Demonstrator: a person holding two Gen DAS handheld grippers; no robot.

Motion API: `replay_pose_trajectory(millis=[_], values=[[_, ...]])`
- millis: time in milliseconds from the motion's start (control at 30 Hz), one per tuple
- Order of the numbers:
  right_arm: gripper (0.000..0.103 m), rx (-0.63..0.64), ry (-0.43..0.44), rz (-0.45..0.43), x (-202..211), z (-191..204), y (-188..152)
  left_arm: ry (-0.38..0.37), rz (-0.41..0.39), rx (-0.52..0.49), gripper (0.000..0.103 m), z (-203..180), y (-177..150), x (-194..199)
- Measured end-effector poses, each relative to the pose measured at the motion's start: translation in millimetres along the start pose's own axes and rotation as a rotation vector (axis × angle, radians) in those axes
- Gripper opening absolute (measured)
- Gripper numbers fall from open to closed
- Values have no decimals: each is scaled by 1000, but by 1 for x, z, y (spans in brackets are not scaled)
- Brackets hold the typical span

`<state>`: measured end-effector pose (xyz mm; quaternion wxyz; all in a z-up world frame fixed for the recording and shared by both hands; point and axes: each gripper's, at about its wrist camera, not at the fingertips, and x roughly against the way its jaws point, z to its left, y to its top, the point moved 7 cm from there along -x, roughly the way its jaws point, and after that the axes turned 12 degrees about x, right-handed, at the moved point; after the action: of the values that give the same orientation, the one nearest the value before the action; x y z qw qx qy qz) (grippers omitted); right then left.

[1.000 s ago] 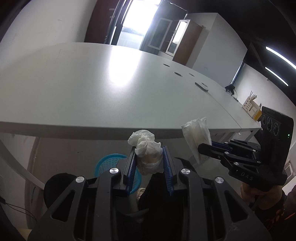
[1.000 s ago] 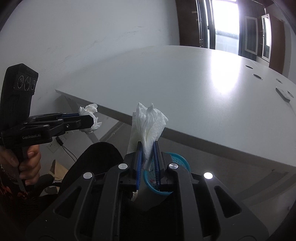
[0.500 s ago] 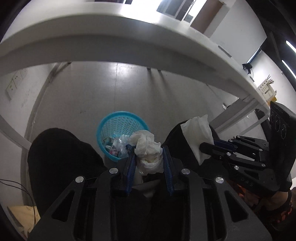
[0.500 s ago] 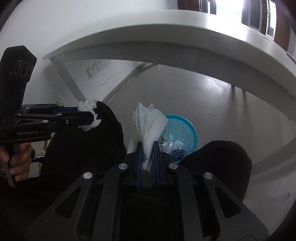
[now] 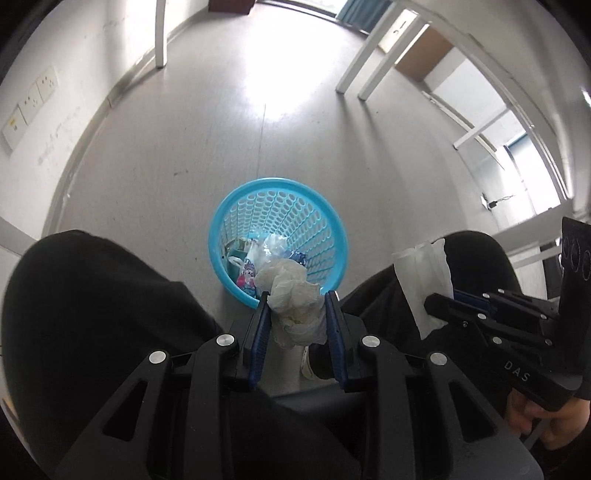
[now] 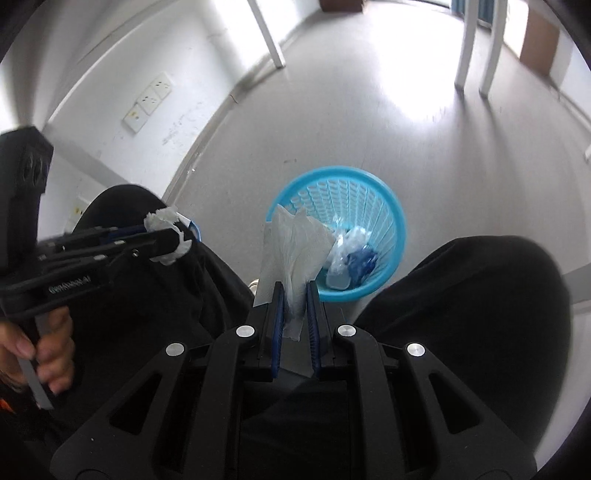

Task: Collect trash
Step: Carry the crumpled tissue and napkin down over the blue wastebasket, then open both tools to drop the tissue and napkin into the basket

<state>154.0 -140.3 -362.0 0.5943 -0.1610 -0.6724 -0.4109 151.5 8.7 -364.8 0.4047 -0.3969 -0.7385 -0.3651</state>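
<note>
My left gripper [image 5: 295, 314] is shut on a crumpled white tissue [image 5: 291, 299] and hangs above the near rim of a blue mesh trash basket [image 5: 310, 206] on the floor. My right gripper [image 6: 294, 295] is shut on a flat white tissue [image 6: 291, 247], near the same basket [image 6: 373, 192]. The basket holds wrappers and plastic trash [image 5: 258, 258]. The right gripper with its tissue [image 5: 424, 273] shows at the right of the left wrist view; the left gripper with its tissue [image 6: 166, 236] shows at the left of the right wrist view.
The person's black-clad knees [image 5: 92, 302] [image 6: 480, 314] flank the basket. White table legs [image 5: 160, 33] [image 6: 465, 44] stand on the grey floor behind. Wall sockets [image 6: 147, 99] sit on the white wall to the left.
Both grippers have dropped from tabletop height to below the table and tilted down toward the basket, which is now closer and centred. Both still hold their tissues.
</note>
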Motion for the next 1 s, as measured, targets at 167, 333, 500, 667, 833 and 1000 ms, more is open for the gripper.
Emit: replay_pose_trajectory(millis=[167,333,500,667,833,1000], values=[[11,-47,-2,60,-37,-17,7,-2,50,54,27,5,9,-31],[11,-74,-10,123,-70,-32,22,-39,95,141,27,16,30,-63],[12,-120,-9,183,-111,-54,36,-68,145,241,27,27,50,-99],[13,-209,12,226,-149,-77,41,-52,176,272,27,26,60,-125],[13,-240,11,257,-171,-88,44,-34,168,265,27,25,70,-137],[25,-309,35,231,-189,-102,52,-40,179,322,47,32,78,-149]])
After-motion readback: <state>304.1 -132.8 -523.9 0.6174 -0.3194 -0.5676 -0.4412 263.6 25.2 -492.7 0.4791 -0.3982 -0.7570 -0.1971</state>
